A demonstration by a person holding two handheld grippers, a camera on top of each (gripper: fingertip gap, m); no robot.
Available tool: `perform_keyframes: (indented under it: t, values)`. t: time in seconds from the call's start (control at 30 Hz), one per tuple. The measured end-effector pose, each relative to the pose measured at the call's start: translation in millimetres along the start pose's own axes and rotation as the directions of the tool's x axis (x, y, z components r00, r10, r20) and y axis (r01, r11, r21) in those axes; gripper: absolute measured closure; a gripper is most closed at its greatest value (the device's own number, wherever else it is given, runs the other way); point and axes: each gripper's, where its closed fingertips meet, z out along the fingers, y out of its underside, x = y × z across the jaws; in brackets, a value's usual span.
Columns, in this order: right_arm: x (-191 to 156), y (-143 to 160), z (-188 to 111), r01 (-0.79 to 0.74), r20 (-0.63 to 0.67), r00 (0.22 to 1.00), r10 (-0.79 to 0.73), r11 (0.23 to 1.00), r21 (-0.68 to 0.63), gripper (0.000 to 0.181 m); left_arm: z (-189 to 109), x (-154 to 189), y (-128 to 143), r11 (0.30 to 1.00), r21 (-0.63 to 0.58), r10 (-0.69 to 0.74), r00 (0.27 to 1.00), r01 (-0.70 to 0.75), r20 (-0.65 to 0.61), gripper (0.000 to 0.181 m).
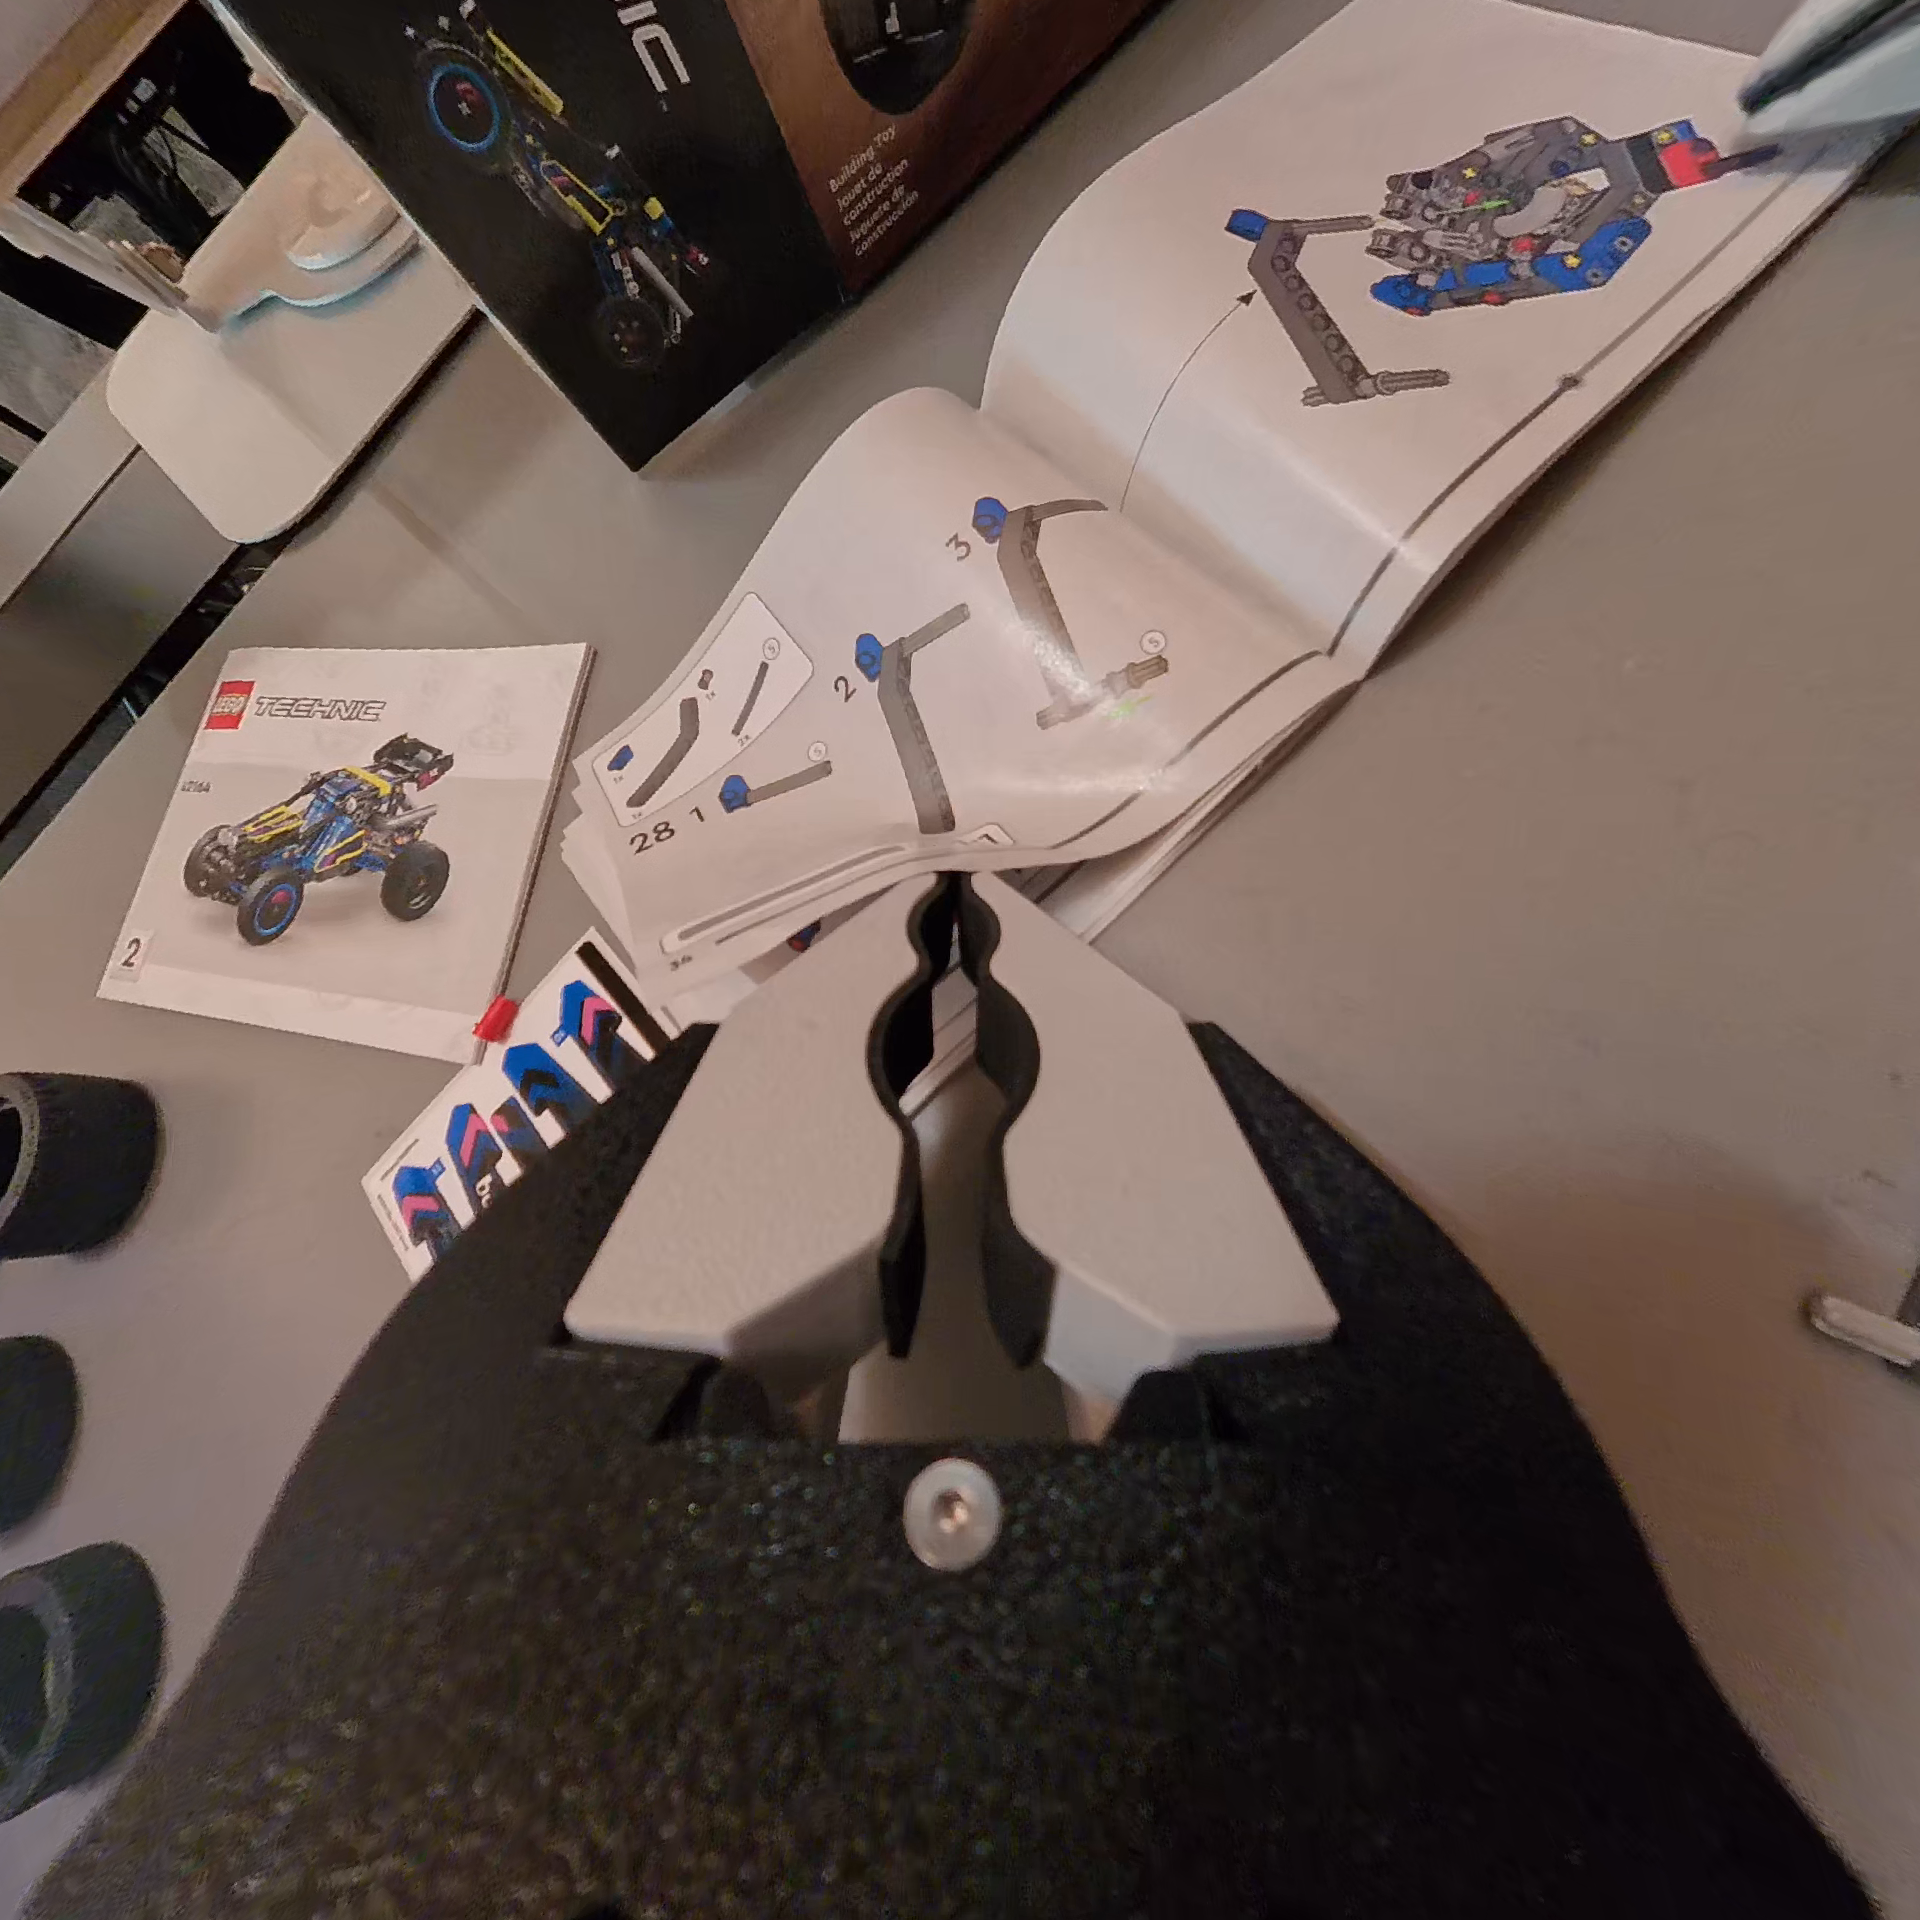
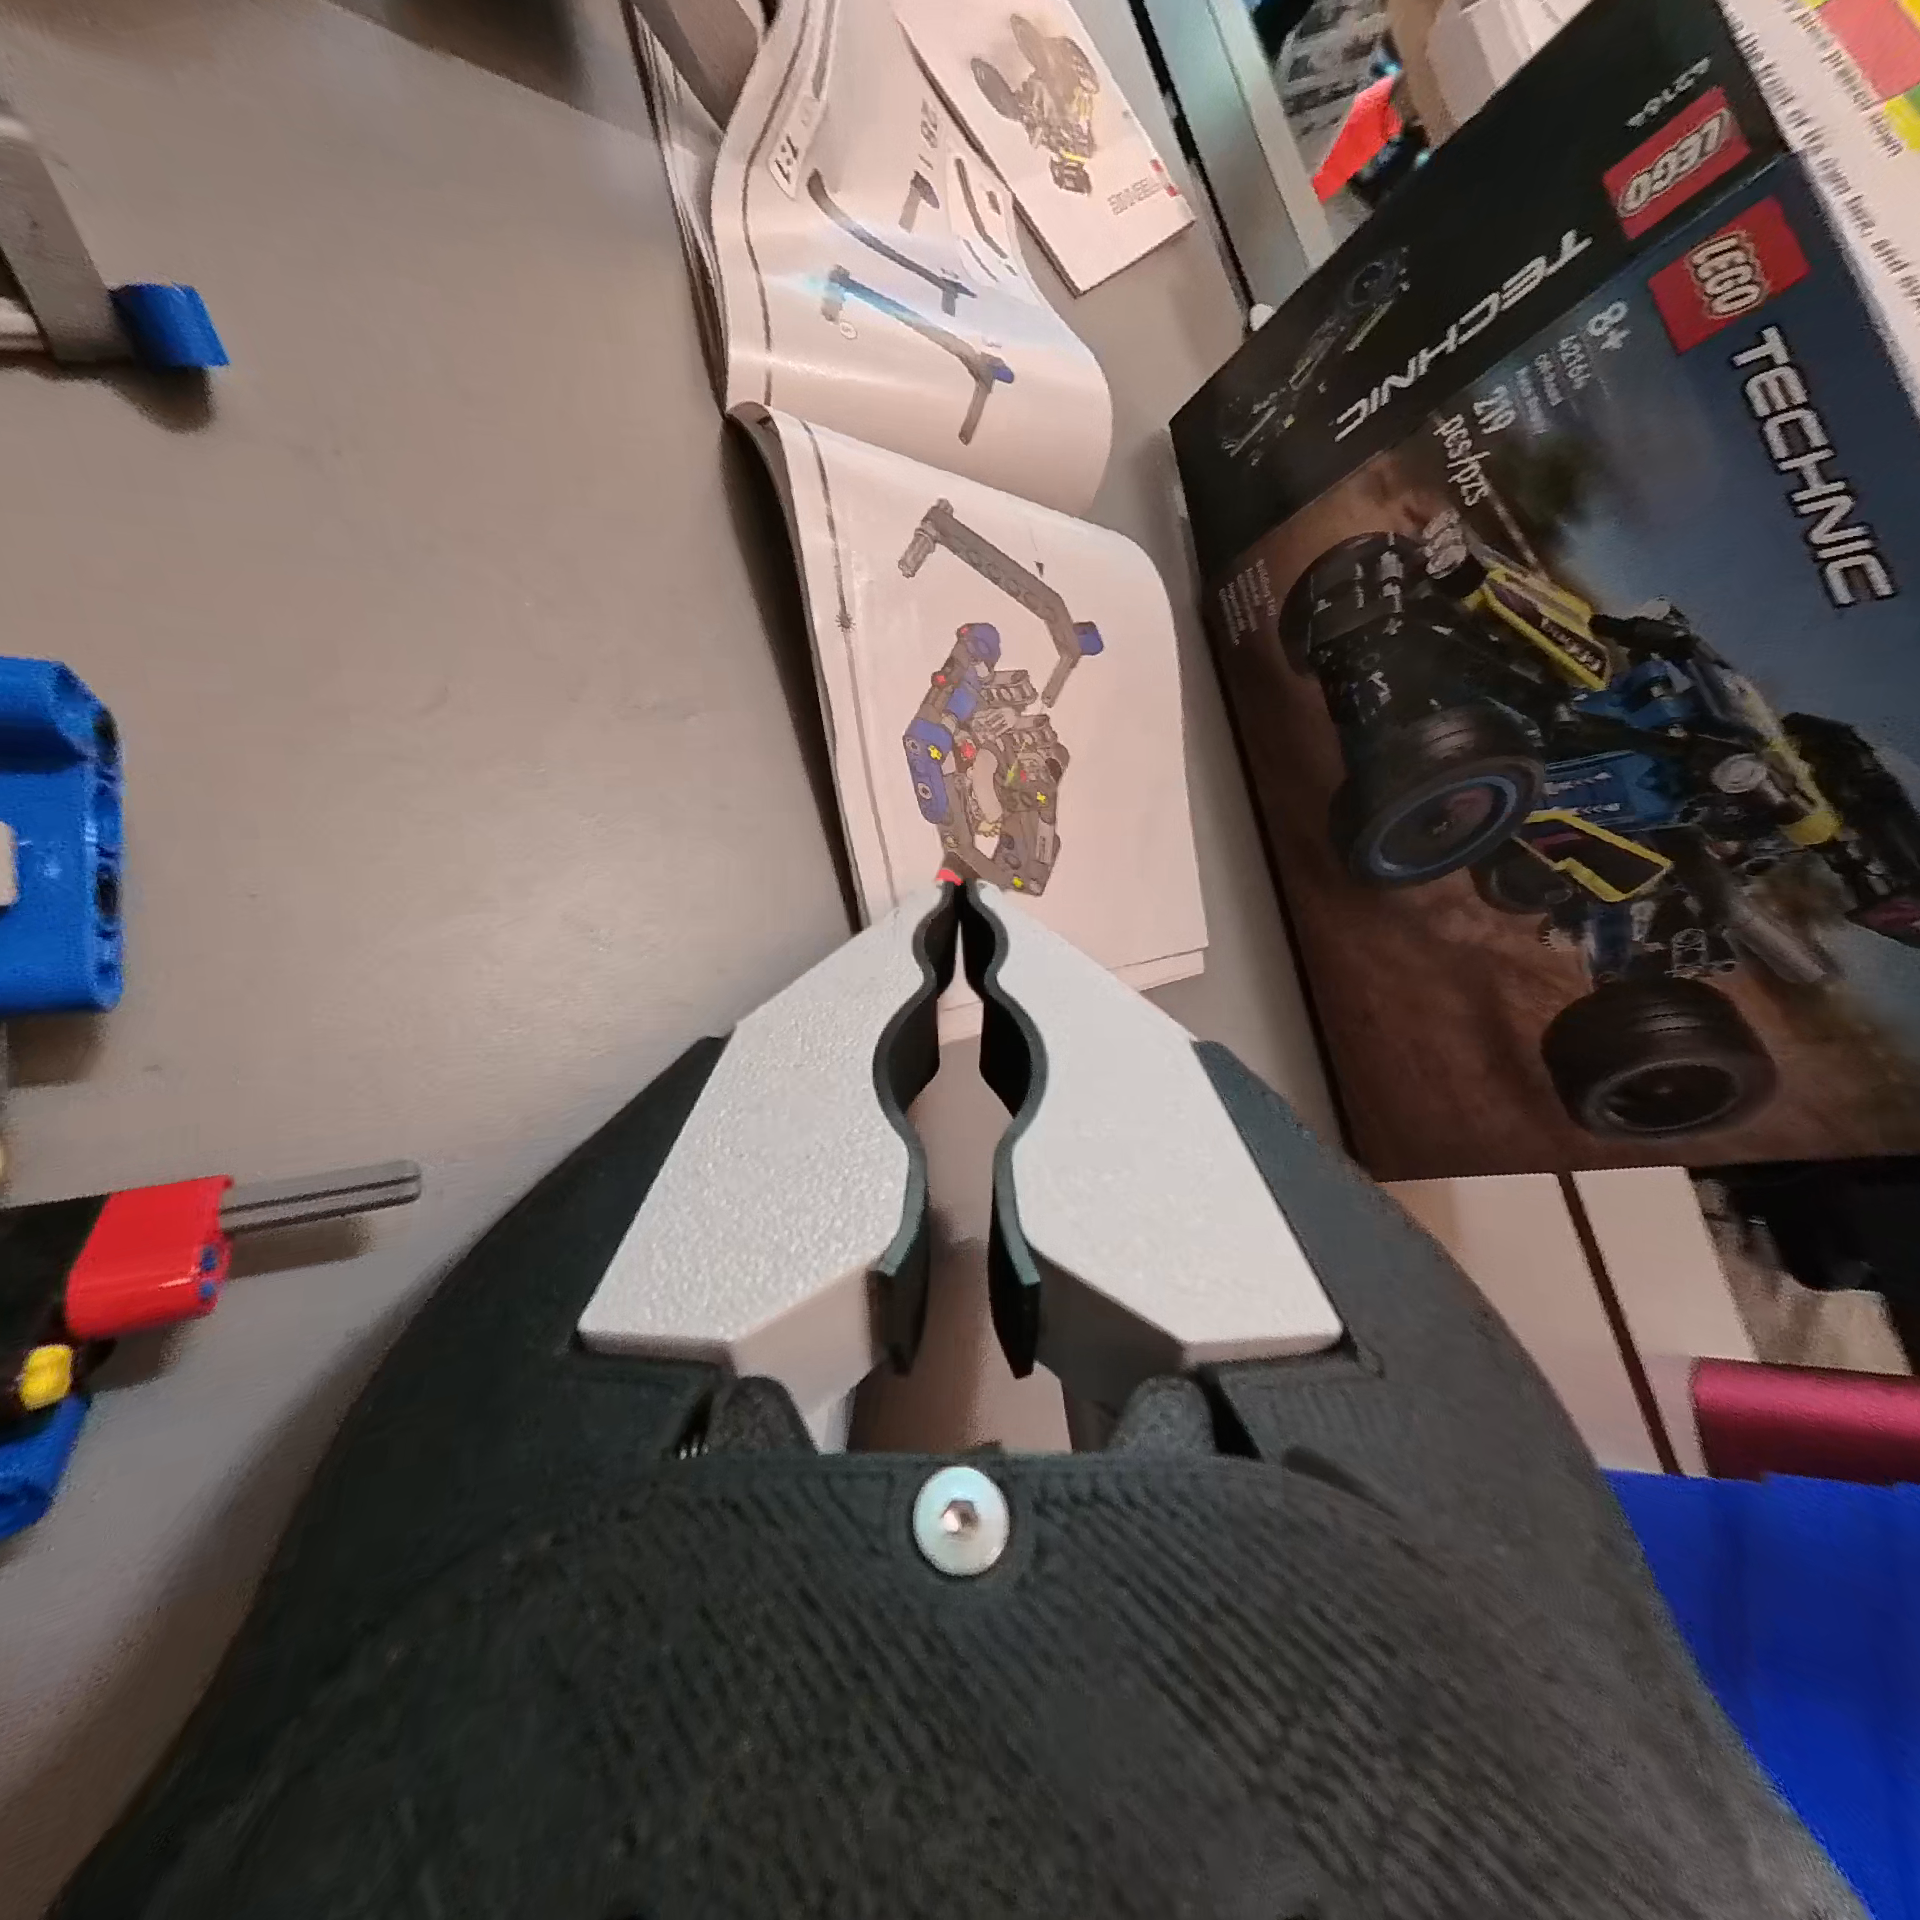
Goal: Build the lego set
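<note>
An open instruction booklet lies on the grey table, its pages bulging upward. My left gripper is shut, with its tips at the near edge of the left page; I cannot tell whether paper is pinched between them. My right gripper is shut, with its tips at the edge of the booklet's other page. It also shows in the left wrist view at the top right, over that page. A partly built model with a red piece, a grey axle and blue pieces lies at the left.
The set's box stands behind the booklet. A second, closed booklet, a sticker sheet, a small red piece and black tyres lie at the left. A blue piece on a grey beam lies farther off. About 20 centimeters separates my left fingertips from my right. The grey axle is closer to my right gripper, around 10 centimeters from its tips; the left tips are 25 centimeters off.
</note>
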Motion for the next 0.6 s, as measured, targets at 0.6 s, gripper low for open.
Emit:
perform_keyframes:
  t: [0.6]
  values:
    - [17,-5,16,0.119,-0.133,0.984,-0.118,0.993,-0.005,0.174,0,8,-3,1.0,-0.008,0.011,1.0,-0.011,-0.017,0.181]
